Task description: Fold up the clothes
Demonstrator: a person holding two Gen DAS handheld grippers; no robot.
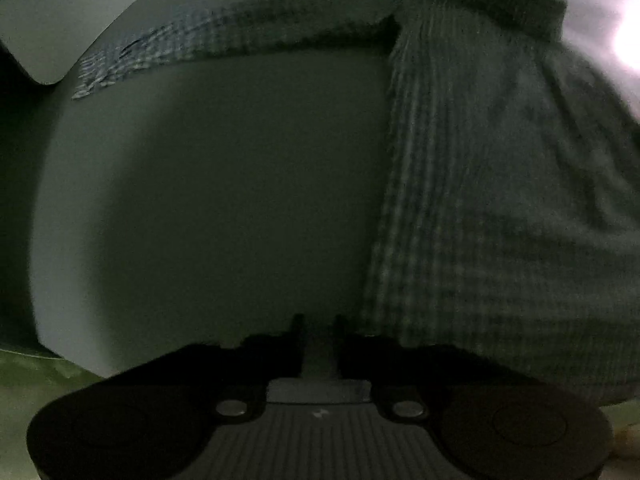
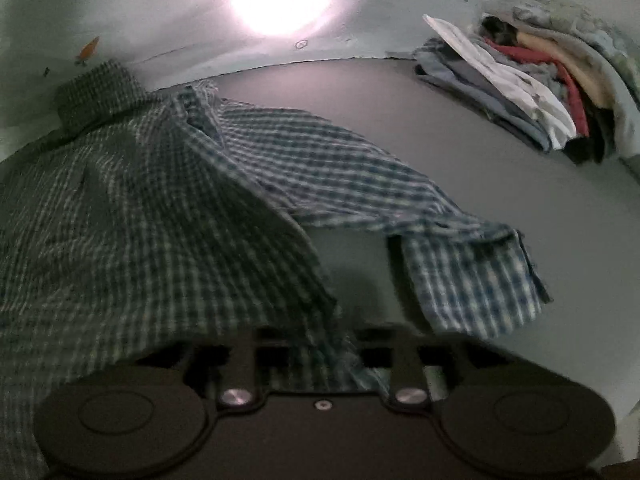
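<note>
My right claw (image 2: 326, 344) sits nearest the lens, jaws apart, with the hem corner of the checked shirt (image 2: 132, 216) draped loosely between them, not pinched as far as I can tell. My left claw (image 1: 318, 334) has a narrow gap with nothing in it, over bare tabletop (image 1: 224, 184). The shirt lies spread on the tabletop, collar at 11 o'clock in the right view, hem at 6, so the long axis runs roughly 11 to 5. One sleeve (image 2: 400, 200) trails toward 4 o'clock. The cloth looks thin, light and floppy, so it will sag and crease; grip a seam or hem edge. A stack of folded clothes (image 2: 532, 92) sits at 2 o'clock.
</note>
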